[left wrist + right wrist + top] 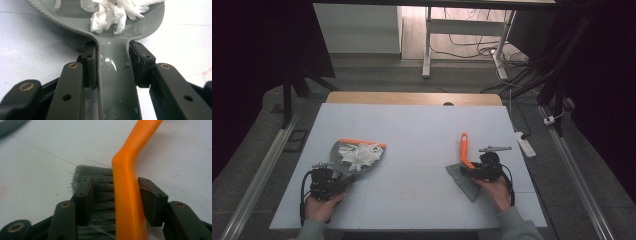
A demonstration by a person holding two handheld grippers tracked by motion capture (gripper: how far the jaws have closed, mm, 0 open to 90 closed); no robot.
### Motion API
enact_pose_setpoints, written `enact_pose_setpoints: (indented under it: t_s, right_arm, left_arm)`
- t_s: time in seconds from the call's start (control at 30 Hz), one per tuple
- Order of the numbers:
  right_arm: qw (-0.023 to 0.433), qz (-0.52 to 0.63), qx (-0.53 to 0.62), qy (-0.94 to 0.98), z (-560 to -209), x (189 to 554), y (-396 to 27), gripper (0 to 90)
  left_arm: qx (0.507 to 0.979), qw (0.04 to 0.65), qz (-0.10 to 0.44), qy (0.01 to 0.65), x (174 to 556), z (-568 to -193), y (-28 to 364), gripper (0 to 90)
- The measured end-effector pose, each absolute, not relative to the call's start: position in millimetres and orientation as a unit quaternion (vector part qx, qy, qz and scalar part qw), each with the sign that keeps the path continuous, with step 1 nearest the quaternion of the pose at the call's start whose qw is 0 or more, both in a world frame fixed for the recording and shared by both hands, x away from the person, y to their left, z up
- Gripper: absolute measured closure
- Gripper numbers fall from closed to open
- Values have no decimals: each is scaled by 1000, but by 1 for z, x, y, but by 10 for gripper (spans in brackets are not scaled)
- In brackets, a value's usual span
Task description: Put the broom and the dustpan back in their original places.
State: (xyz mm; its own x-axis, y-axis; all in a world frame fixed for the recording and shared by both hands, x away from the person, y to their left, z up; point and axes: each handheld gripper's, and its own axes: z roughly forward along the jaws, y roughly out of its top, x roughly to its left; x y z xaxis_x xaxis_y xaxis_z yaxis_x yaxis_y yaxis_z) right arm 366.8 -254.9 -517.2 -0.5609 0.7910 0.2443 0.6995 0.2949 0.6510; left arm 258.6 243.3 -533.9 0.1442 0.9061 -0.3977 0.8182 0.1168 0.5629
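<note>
Desk (412,125): pale blue-white top, wooden strip at the far edge, both forearms in from the near side.

Dustpan (343,159): grey, orange strip along its far lip, lying on the desk at the left, handle toward the person. Left tongs (343,176) clamped on that handle; in the left gripper view the two pads (90,63) press the grey handle (117,82) from both sides, pan (75,17) ahead.

Brush (464,167): orange handle pointing away, grey bristles (464,181) toward the near right of the desk. Right tongs (472,170) narrowed around it; right gripper view shows the orange handle (128,195) hard against one pad and the bristles (97,185) crushed against the other.

Paper scraps (359,154): crumpled white tissue heaped inside the pan, same heap in the left gripper view (110,15). No loose scraps spotted on the open desk, though the high view is coarse and small bits could be missed.

Likely step: sweeping done or nearly, load ready to carry off.

Notes for doing it well:
- Keep the pan level or slightly tipped back toward the handle; light tissue slides off the open lip easily.
- Lift slowly, no jerks; grip sits close to the pan neck, which should limit droop.
- Hold the brush well apart from the pan, or rest it against the heap as a guard.
- Brush grip is lopsided on bristles; expect twisting if pressed sideways, so regrip on bare handle before further sweeping.
</note>
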Motion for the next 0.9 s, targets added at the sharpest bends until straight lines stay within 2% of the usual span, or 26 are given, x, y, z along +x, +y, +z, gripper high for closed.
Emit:
enact_pose_setpoints:
  t_s: [0.1,0.2,0.3,0.37,0.47,0.63,0.9]
  right_arm:
    - [103,350,467,806,-516,365,-253,387]
    - [107,351,467,804,-515,365,-255,393]
    - [111,356,461,805,-515,364,-256,393]
    - [124,358,450,809,-513,362,-256,395]
    - [143,366,432,812,-510,358,-256,408]
    - [159,368,410,819,-505,352,-258,426]
    - [156,396,380,821,-500,346,-261,438]
  left_arm:
    - [664,366,59,649,259,-534,243,569]
    - [667,363,63,647,258,-534,241,527]
    - [670,357,74,647,257,-533,241,443]
    - [671,362,77,642,255,-531,242,371]
    - [674,369,91,633,251,-526,244,318]
    - [688,373,116,611,246,-519,246,301]
    - [717,381,136,567,242,-512,246,323]
